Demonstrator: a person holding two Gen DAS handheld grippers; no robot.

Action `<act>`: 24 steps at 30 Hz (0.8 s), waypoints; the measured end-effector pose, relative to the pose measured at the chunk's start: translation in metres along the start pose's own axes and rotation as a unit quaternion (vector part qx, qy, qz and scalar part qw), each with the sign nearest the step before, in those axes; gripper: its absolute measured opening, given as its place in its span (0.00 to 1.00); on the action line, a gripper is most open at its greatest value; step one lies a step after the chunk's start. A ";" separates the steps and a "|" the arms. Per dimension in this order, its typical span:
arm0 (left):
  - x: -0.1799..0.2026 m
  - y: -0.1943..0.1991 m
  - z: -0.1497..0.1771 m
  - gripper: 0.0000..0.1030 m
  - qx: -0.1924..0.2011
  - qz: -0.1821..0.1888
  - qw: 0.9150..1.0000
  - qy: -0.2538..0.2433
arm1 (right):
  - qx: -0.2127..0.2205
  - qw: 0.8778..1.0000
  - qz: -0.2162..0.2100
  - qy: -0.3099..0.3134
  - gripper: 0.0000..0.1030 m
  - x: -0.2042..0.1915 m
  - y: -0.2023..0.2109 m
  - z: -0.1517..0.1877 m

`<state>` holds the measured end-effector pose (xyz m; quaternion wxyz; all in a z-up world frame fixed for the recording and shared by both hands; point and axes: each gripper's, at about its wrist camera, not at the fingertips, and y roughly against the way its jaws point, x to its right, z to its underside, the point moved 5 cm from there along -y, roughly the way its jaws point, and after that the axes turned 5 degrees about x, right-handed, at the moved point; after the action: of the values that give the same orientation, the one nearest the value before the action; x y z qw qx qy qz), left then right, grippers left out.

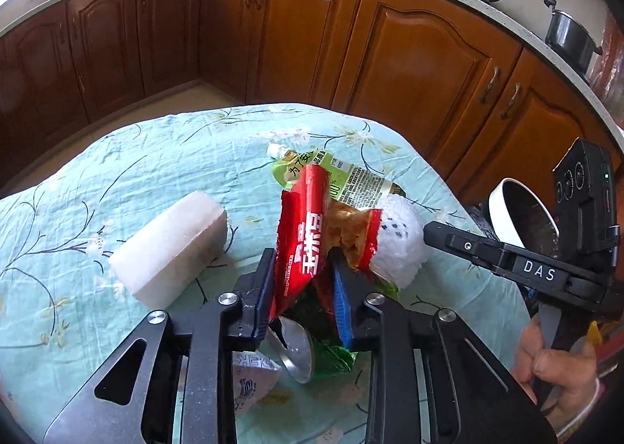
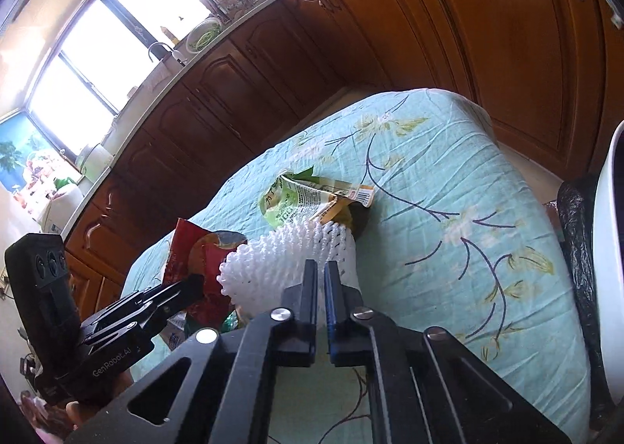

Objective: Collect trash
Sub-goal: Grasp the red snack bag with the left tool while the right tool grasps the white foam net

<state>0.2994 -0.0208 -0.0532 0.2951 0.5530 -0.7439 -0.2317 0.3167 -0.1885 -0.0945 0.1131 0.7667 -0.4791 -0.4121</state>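
Observation:
On the table with the teal flowered cloth (image 1: 117, 171) lies a heap of trash. My left gripper (image 1: 302, 276) is shut on a red snack bag (image 1: 308, 217), which stands upright between its pads with its torn top open. My right gripper (image 2: 320, 268) is shut on a white foam net sleeve (image 2: 273, 253), just right of the red bag (image 2: 183, 249); the sleeve (image 1: 401, 241) also shows in the left wrist view. Behind both lies a green drink pouch (image 1: 351, 174) (image 2: 300, 198). Under my left gripper sit a crushed can (image 1: 296, 346), a green wrapper (image 1: 335, 358) and a white printed wrapper (image 1: 249, 377).
A white foam block (image 1: 167, 245) lies on the cloth to the left. A white bin lined with a black bag (image 1: 507, 210) (image 2: 612, 249) stands off the table's right edge. Brown kitchen cabinets (image 1: 421, 65) run behind the table. A hand (image 1: 553, 366) holds the right gripper.

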 end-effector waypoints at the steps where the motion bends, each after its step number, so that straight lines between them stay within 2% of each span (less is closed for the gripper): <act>1: 0.001 0.003 0.001 0.20 0.002 0.003 1.000 0.001 | 0.006 1.000 0.001 0.005 0.00 -0.002 0.006 0.001; 5: 0.002 0.018 0.001 0.15 0.016 0.007 1.000 0.013 | 0.024 1.000 -0.002 0.016 0.00 -0.007 0.031 0.005; 13: 0.006 0.062 0.007 0.14 0.050 0.029 0.998 0.039 | 0.051 0.998 0.008 0.040 0.01 -0.013 0.066 0.014; 16: 0.009 0.071 0.011 0.14 0.054 0.033 0.997 0.046 | 0.039 0.998 0.020 0.051 0.14 -0.012 0.057 0.013; 18: 0.010 0.076 0.013 0.14 0.056 0.034 0.997 0.048 | 0.029 0.998 0.010 0.049 0.69 -0.012 0.044 0.011; 19: 0.010 0.077 0.015 0.14 0.056 0.033 0.997 0.049 | 0.024 0.998 0.012 0.050 0.74 -0.011 0.037 0.012; 22: 0.009 0.078 0.019 0.14 0.050 0.034 0.997 0.054 | 0.003 0.999 0.012 0.047 0.74 -0.009 0.011 0.011; 23: 0.009 0.078 0.020 0.14 0.048 0.034 0.997 0.054 | -0.004 0.999 0.007 0.041 0.73 -0.007 0.003 0.011; 24: 0.010 0.079 0.021 0.14 0.047 0.033 0.997 0.053 | -0.011 0.999 0.003 0.034 0.67 -0.005 -0.004 0.012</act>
<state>0.2286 -0.0078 -0.0138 0.3154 0.5526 -0.7553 -0.1567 0.3092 -0.1799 -0.1022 0.1390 0.7776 -0.4731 -0.3901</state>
